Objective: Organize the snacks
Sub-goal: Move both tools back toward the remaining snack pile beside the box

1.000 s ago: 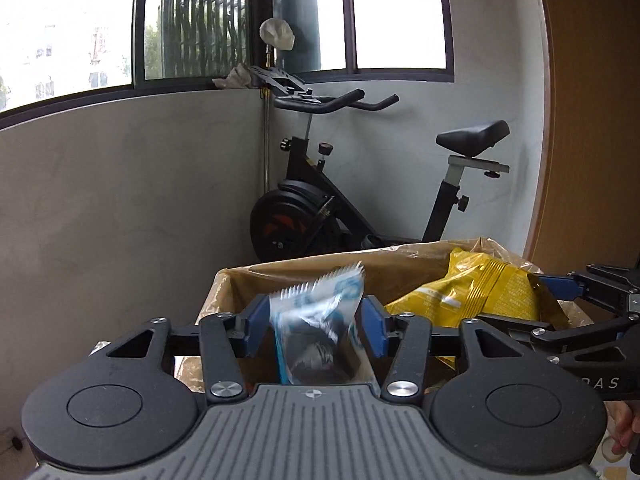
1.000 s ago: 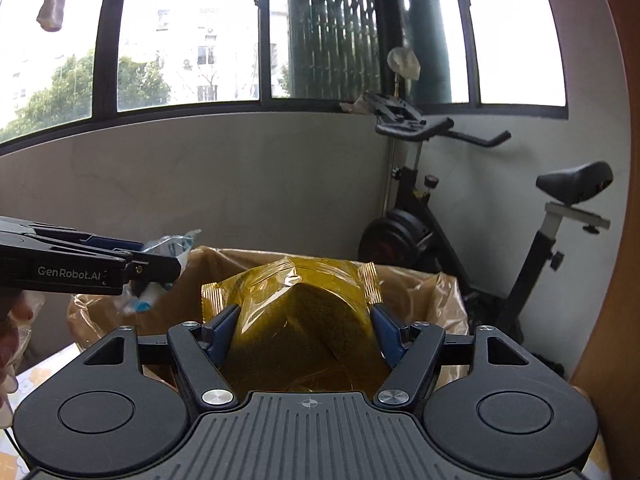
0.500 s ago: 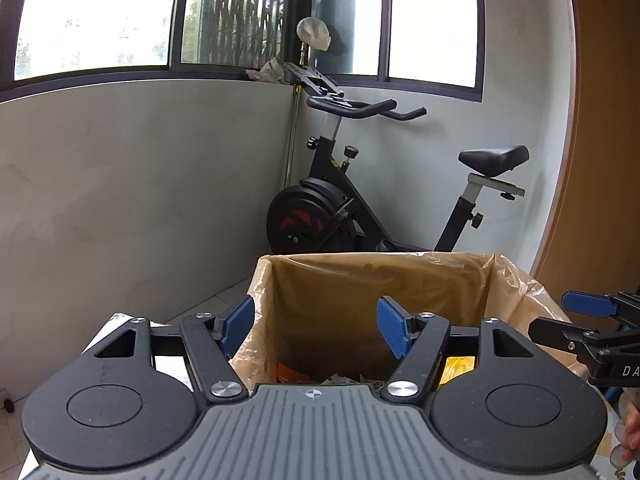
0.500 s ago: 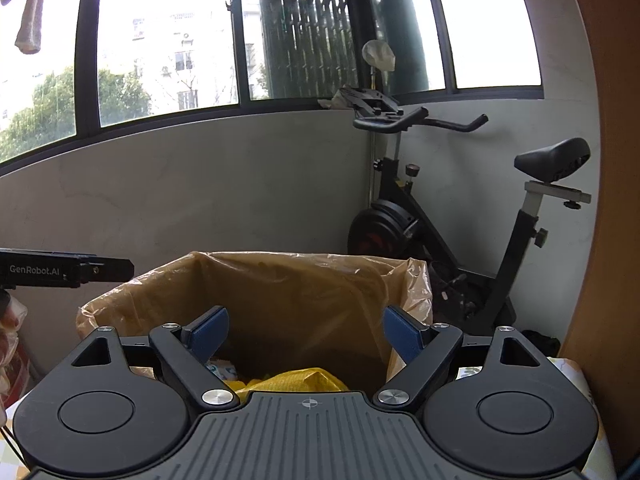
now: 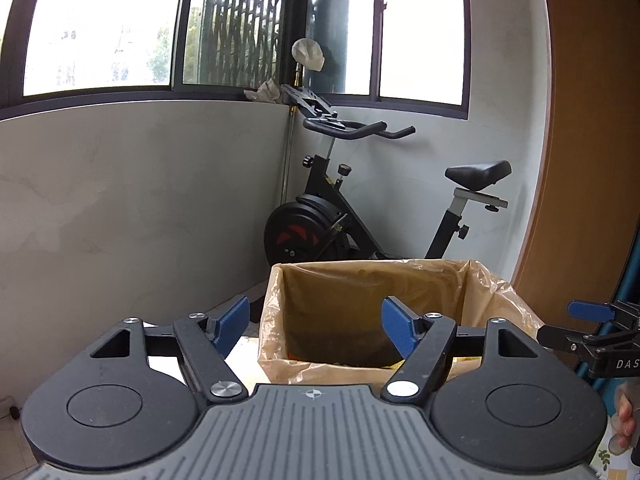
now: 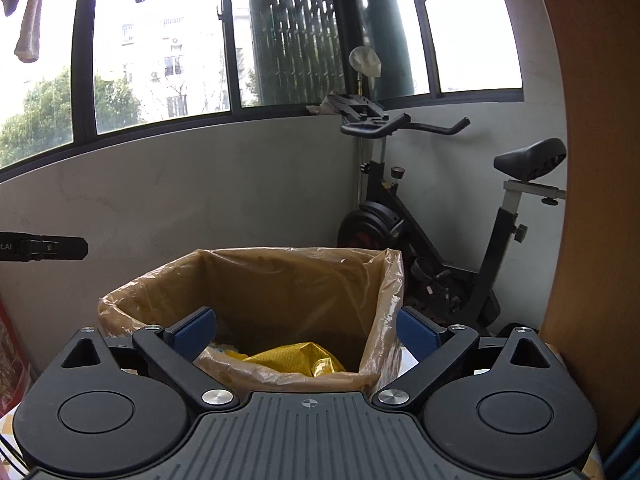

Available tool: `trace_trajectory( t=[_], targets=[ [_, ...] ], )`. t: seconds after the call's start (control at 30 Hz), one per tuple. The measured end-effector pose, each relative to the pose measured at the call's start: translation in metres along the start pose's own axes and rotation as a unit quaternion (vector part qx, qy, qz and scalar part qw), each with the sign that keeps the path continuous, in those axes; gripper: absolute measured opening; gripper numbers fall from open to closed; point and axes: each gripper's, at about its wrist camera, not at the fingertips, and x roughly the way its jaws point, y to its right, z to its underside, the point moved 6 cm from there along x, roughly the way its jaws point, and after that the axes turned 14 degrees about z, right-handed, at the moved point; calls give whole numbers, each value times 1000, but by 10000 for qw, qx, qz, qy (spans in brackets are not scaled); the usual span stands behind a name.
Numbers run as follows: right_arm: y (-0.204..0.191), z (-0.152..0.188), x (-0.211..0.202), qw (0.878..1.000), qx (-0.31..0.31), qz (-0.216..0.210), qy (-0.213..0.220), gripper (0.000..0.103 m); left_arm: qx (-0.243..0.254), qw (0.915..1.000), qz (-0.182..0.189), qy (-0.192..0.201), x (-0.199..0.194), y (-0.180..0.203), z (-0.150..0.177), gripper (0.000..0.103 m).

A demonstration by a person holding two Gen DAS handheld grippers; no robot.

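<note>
Both sets of tongs are up in front of the lined bin (image 5: 400,292), and both are empty. The left tongs (image 5: 316,326) have their blue pads spread apart and the jaws are opening, with nothing between them but the view down into the bin's brown plastic liner. Off at the right edge of that view the right tongs (image 5: 590,312) poke in from the side, one blue tip showing, and a bit of the person's hand (image 5: 626,420) sits below them.

Over to the right wrist view: the right tongs (image 6: 308,330) are opening too, jaws very wide, one pad on either side of the bin's near rim, gripping nothing. Down inside the bin (image 6: 248,280) lies the yellow snack bag (image 6: 292,362), crumpled against the near wall of the liner, with a paler packet (image 6: 224,350) just beside it on the left, too hidden to name. The black arm of the left tongs (image 6: 44,249) reaches in at the left edge of this view, well clear of the bin.

Behind it all, an exercise bike (image 5: 360,216) stands against the grey wall under the windows (image 5: 100,28).
</note>
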Motion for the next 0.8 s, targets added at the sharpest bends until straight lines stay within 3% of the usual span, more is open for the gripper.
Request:
trace_trajectory(
  t=[0.13,0.37,0.63,0.8],
  targets=[
    [2,6,-15,9999,82,-47,143,103,-69,10000,34,4,-16,-1,9,75],
    [-2,27,-32,9998,55,-144,106,103,-109,9999,21,-116,-35,-5,35,75],
    [-11,68,-41,10000,23,5,43,103,-231,9991,-27,-348,-45,-6,88,75],
    [-25,108,-42,9998,90,95,-165,103,-308,9973,206,-642,-38,6,132,76]
  ],
)
